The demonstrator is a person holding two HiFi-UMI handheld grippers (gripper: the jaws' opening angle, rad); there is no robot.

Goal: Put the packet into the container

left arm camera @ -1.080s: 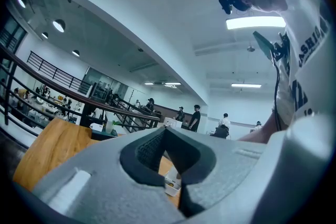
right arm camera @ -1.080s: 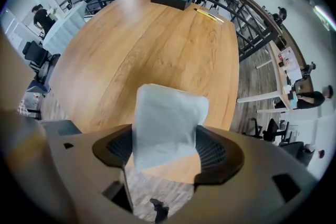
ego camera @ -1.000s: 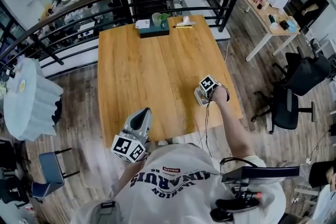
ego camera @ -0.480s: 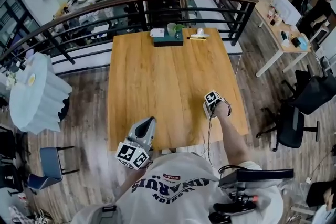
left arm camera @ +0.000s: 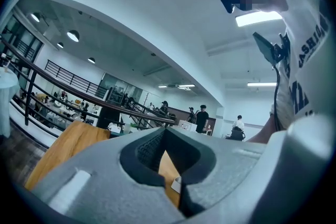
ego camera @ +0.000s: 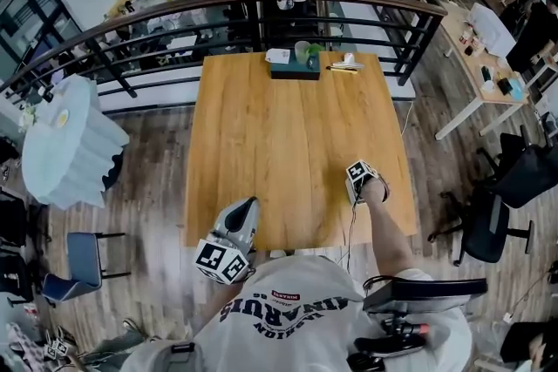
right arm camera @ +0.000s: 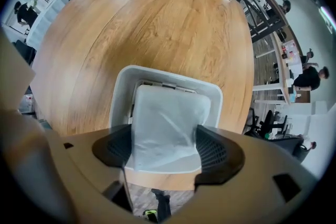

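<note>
Now, right gripper pinching packet, over container

Head view: the right gripper and the hand holding it cover the container and the packet, so neither can be made out there.

Right gripper view: the packet hides most of the interior of the container. The gripper body cuts off the packet's lower edge.

The small items at the far edge of the surface are too small to identify.
</note>
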